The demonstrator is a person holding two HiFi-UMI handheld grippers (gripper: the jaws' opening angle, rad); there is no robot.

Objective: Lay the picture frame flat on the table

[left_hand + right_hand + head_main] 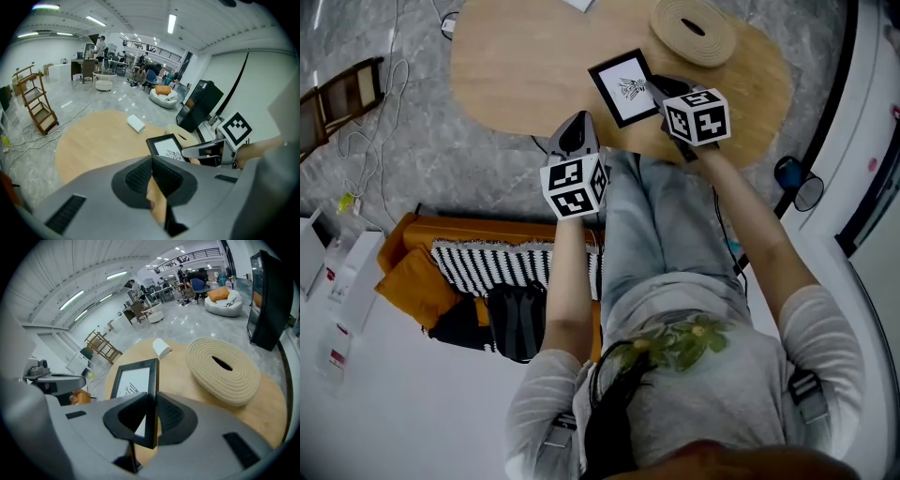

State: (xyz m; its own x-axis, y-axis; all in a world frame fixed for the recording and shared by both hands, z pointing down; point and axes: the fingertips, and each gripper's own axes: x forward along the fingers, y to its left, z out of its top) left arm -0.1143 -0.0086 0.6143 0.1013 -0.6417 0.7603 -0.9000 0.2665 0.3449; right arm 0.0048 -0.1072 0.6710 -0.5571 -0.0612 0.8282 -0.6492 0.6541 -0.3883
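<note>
Your right gripper (152, 405) has its jaws closed narrow on the side edge of the black-bordered picture frame with a white sheet and a dark line drawing (134, 379); the pads press that edge from both sides, and the frame stands on edge, leaning a little, with its face turned away to your left; whether its lower corner touches the table, you cannot tell from any view.

Your left gripper (153, 168) has its jaws drawn together with nothing between them; in the head view it hangs over the near rim of the table, just beside the frame but apart from it.

From your head the frame (623, 87) sits over the near part of the light wooden table with rounded edges (516, 66), with the right gripper (664, 91) at its right side and the left gripper (577, 127) lower down to its left; beyond the frame lies a round coiled mat of pale rope with a slot in its middle (694, 30), near the frame but not touching it; a small white block (136, 123) rests further out on the tabletop, well apart from both.
</note>
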